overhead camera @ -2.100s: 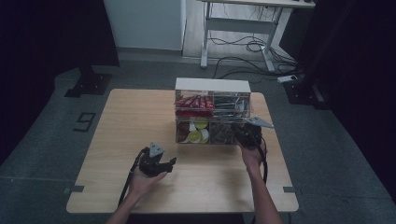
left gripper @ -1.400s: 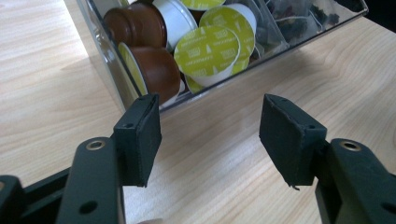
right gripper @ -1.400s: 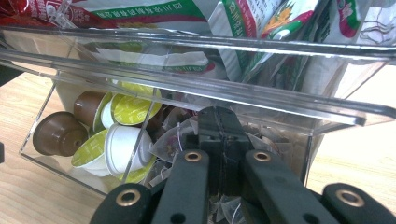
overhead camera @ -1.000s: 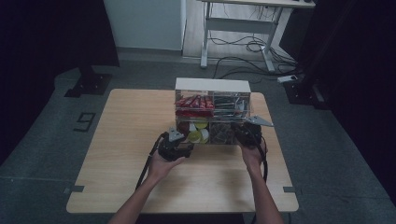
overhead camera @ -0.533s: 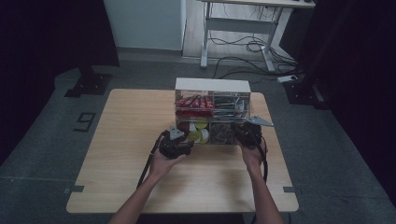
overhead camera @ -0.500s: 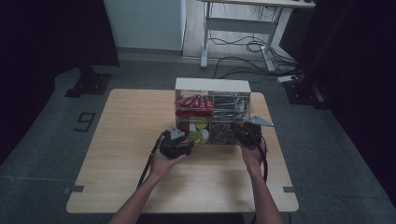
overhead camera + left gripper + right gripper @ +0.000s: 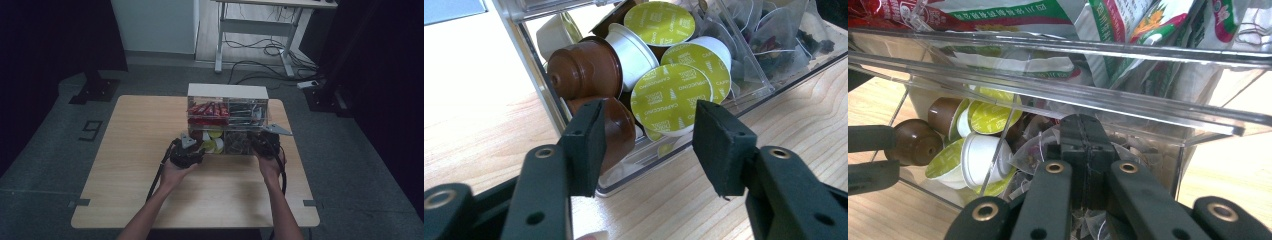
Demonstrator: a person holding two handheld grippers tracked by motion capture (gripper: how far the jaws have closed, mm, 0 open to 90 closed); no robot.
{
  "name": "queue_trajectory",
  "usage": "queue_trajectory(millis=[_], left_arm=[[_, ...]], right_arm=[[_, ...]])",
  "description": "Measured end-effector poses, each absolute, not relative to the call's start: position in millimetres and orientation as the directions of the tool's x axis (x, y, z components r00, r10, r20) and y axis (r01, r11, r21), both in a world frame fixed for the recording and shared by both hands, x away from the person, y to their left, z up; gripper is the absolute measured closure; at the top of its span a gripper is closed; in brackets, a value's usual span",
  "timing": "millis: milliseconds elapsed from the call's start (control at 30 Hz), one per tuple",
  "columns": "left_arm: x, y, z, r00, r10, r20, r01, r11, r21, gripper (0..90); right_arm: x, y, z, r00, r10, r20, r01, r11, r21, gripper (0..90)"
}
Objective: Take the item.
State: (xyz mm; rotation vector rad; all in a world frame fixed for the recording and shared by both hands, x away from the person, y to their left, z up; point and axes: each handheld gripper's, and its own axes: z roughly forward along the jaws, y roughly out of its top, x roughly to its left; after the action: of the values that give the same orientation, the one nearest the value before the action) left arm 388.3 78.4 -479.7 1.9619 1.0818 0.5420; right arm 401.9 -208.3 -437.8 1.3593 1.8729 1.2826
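A clear plastic drawer organizer point(image 7: 227, 92) stands at the table's far middle. Its lower left drawer point(image 7: 634, 174) is pulled out and holds coffee capsules. My left gripper point(image 7: 649, 140) point(image 7: 196, 148) hovers over that drawer, open, its jaws just closing. Between the pads sit a brown capsule point(image 7: 618, 127) and a green-lidded capsule point(image 7: 671, 97); neither pad visibly presses on them. My right gripper point(image 7: 1082, 135) point(image 7: 261, 145) is shut, its tips against the clear front of the lower right drawer of tea bags point(image 7: 774, 35). Whether it pinches that wall is unclear.
Upper drawers hold red packets point(image 7: 207, 108) and printed sachets point(image 7: 1128, 20). More capsules point(image 7: 980, 160) lie behind the divider. The left gripper's jaws point(image 7: 868, 155) show at the left edge of the right gripper view. Bare wood table point(image 7: 135, 150) spreads left and in front.
The left hand has travelled from the table's front left up and right to the organizer's lower left drawer, then stayed there. The right hand has kept still at the lower right drawer.
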Motion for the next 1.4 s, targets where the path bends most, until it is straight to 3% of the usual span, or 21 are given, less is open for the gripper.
queue_trajectory(millis=[500, 967, 1400], left_arm=[[396, 93, -479, 0.569, 0.818, -0.088, 0.512, -0.269, 0.816, 62.3], [392, 89, -486, 0.576, 0.815, -0.07, 0.5, -0.283, 0.819, 62.4], [385, 92, -479, 0.512, 0.859, -0.016, 0.458, -0.257, 0.851, 57.3]], right_arm=[[402, -207, -438, -0.382, 0.915, 0.131, 0.453, 0.062, 0.889, 89.2], [402, -207, -439, -0.386, 0.913, 0.135, 0.452, 0.059, 0.89, 89.2], [402, -207, -439, -0.385, 0.914, 0.132, 0.453, 0.062, 0.889, 89.2]])
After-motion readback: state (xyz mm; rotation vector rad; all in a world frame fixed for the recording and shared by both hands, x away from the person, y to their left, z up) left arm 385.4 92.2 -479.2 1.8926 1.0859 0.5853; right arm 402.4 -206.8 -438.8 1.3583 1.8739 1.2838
